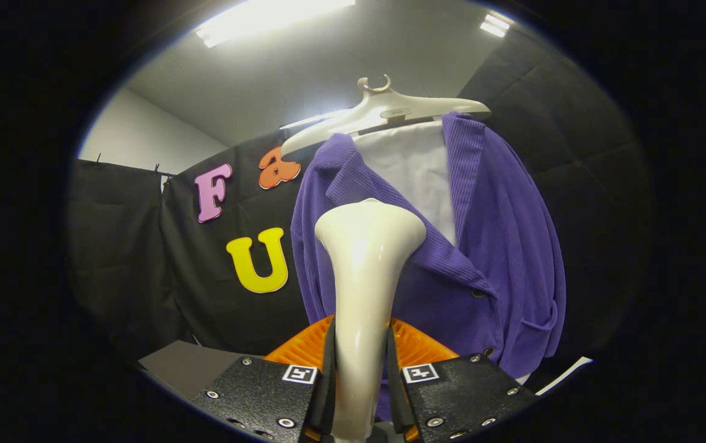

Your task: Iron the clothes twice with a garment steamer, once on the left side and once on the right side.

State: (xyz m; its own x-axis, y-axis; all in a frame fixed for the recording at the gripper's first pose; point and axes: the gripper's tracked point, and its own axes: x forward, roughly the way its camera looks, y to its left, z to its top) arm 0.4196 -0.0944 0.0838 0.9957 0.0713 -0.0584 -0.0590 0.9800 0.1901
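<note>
A purple ribbed cardigan (500,246) hangs on a white hanger (384,111), with a white panel (417,172) showing between its lapels. My gripper (359,369) is shut on the white garment steamer (365,258), both fingers pressing its slim handle. The steamer's wide head stands upright ahead of the fingers, in front of the cardigan's left lapel and chest. I cannot tell whether the head touches the cloth.
A grey flat surface (187,366) lies low to the left of the fingers. Black cloth walls stand behind and to both sides of the hanging cardigan. Ceiling lights (267,18) glow overhead. A white edge (565,374) shows low on the right.
</note>
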